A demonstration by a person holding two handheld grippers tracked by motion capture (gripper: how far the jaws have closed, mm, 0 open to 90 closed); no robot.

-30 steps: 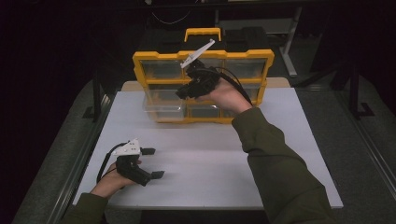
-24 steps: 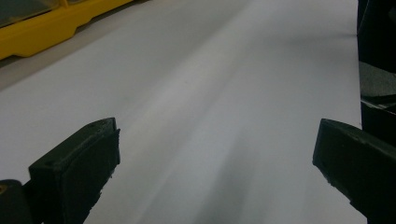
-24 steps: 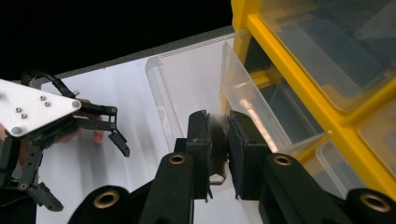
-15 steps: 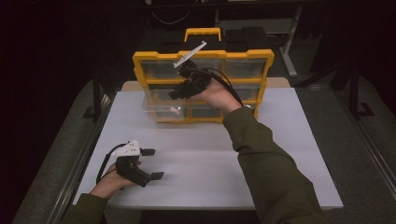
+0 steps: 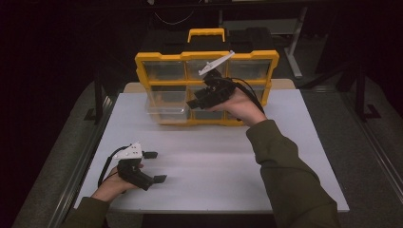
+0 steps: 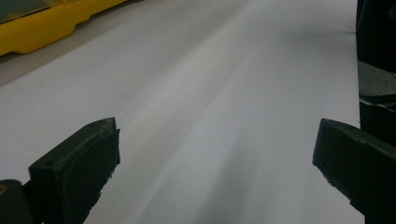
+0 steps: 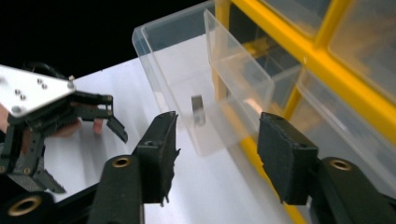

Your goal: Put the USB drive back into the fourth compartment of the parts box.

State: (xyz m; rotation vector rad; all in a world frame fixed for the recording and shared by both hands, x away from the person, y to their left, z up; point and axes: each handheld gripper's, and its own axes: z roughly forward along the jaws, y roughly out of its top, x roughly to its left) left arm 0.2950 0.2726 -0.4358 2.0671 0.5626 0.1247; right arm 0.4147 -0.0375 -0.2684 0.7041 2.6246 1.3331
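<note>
Right gripper (image 7: 215,154) jaws spread, nothing between them, raised before one clear drawer (image 7: 187,79) pulled out of one yellow organizer (image 5: 204,85); one small grey piece (image 7: 198,109) sits inside the drawer. Left gripper (image 5: 154,166) jaws spread wide, empty, low on the white tabletop (image 5: 214,161), well apart from the organizer.

Yellow drawer cabinet (image 5: 142,64) upright; clear drawer (image 7: 187,70) pulled out.
</note>
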